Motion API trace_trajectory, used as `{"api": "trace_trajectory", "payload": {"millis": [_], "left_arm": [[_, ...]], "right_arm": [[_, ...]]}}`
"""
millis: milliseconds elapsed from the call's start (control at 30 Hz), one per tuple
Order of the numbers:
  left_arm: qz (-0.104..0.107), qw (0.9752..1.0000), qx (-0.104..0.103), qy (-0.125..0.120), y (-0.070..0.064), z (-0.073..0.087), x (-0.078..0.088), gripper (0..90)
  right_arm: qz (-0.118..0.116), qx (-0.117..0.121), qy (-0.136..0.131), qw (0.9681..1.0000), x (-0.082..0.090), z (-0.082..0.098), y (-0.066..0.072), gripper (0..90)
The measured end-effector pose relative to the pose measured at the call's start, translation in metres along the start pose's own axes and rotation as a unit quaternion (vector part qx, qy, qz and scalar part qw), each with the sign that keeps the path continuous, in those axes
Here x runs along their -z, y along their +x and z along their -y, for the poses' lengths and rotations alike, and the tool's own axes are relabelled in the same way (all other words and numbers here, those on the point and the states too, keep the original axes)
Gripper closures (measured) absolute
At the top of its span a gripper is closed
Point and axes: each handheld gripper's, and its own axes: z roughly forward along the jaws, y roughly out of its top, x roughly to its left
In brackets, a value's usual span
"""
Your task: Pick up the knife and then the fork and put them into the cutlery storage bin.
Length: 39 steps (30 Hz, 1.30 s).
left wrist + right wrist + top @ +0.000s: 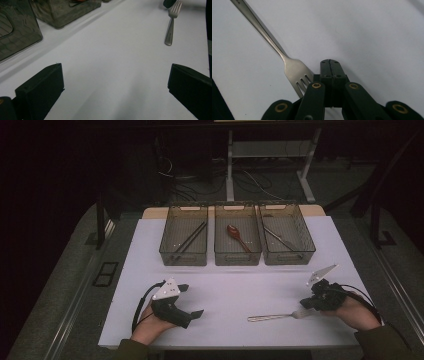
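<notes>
- Your right hand-held gripper (pixel 306 303) has its jaws pressed fully together with nothing between them; in the right gripper view the two pads meet flat, just beside the fork (pixel 287 63).
- The fork (pixel 274 316) lies flat on the white table (pixel 230 290), near the front edge, tines toward your right hand and handle pointing toward the middle. The closed jaw tips sit right at the tines, probably so you can nudge or line up the fork before picking it up.
- Whether the jaw tips touch the tines you cannot tell from here; they are at least just beside them.
- Your left hand-held gripper (pixel 192 301) rests near the front left of the table with its jaws spread wide and empty, aimed across the bare surface toward the fork (pixel 171 25). It looks parked there to stay out of the way.
- Three clear bins stand in a row at the far side: the left bin (pixel 184 236) holds dark chopsticks (pixel 190 240), the middle bin (pixel 237 235) a brown spoon (pixel 237 236), the right bin (pixel 286 235) a metal utensil (pixel 280 239).
- By that sorting, the fork most likely belongs in the right bin, with the other metal piece.
</notes>
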Motion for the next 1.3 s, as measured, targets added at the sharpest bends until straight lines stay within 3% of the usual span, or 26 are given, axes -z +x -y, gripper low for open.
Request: {"api": "trace_trajectory", "payload": {"millis": [100, 233, 267, 400, 633, 800, 900, 1000, 1233, 1300], "left_arm": [[0.0, 1.0, 0.0, -0.001, 0.0, 0.0, 0.0, 0.0], [0.001, 1.0, -0.004, 0.002, -0.001, -0.001, 0.0, 0.0], [0.001, 1.0, -0.004, 0.002, -0.001, -0.001, 0.0, 0.0], [0.0, 1.0, -0.004, 0.0, -0.001, -0.001, 0.0, 0.0], [0.002, 1.0, -0.004, 0.002, -0.001, -0.001, -0.001, 0.0], [0.002, 1.0, -0.003, 0.0, -0.001, 0.0, -0.001, 0.0], [0.003, 1.0, -0.003, 0.001, -0.001, 0.0, -0.001, 0.0], [0.004, 1.0, -0.002, 0.0, -0.002, 0.0, -0.001, 0.0], [0.006, 0.9999, -0.005, 0.007, -0.001, 0.0, -0.003, 0.0], [0.007, 0.9999, -0.004, 0.006, -0.001, 0.0, -0.003, 0.0]], "right_arm": [[-0.003, 0.015, -0.017, 0.9997, 0.006, -0.003, 0.0, 82.3], [-0.015, 0.068, -0.017, 0.9974, 0.009, -0.012, 0.009, 71.1], [-0.014, 0.095, -0.014, 0.9953, 0.009, -0.014, 0.011, 69.7], [-0.013, 0.159, 0.007, 0.9872, 0.006, -0.028, 0.021, 65.4], [-0.032, 0.237, 0.056, 0.9694, -0.008, -0.042, 0.037, 64.4], [-0.045, 0.272, 0.086, 0.9575, -0.019, -0.05, 0.047, 68.0], [-0.048, 0.285, 0.1, 0.9521, -0.024, -0.053, 0.051, 70.8], [-0.051, 0.294, 0.111, 0.948, -0.026, -0.054, 0.053, 72.1], [-0.053, 0.306, 0.127, 0.942, -0.03, -0.058, 0.056, 74.8], [-0.052, 0.316, 0.132, 0.9379, -0.031, -0.06, 0.056, 76.7]]}}
